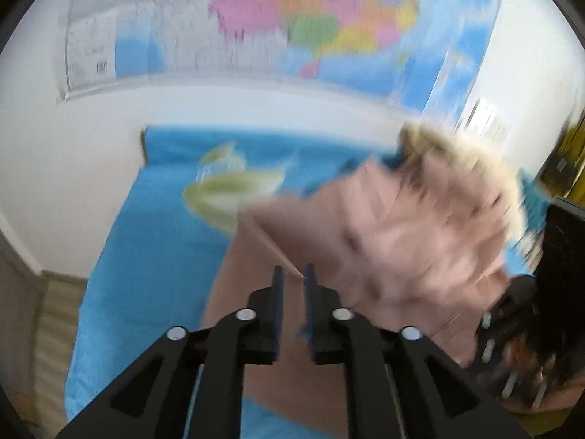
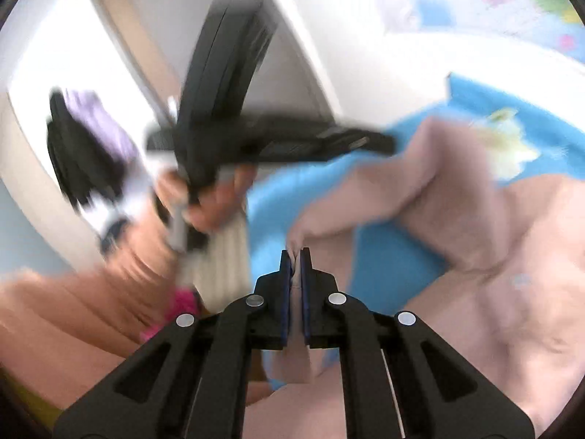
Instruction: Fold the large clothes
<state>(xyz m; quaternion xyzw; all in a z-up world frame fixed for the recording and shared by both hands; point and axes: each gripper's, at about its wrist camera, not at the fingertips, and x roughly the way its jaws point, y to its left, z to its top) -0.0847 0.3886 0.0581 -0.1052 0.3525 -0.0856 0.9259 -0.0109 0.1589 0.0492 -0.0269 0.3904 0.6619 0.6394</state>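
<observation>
A: How are the tongs seen?
B: The right tongs (image 2: 295, 256) are clenched on the pale pink fur-trimmed coat (image 2: 493, 256); the left tongs (image 1: 294, 274) are released.
A: And the coat?
B: It is spread on the blue-sheeted bed (image 1: 153, 226).

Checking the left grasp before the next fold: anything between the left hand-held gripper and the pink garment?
Nothing visible. The left hand-held gripper hangs right over the pink garment with bare fabric ahead of its tips. The right hand-held gripper is already shut on a fold of it.
</observation>
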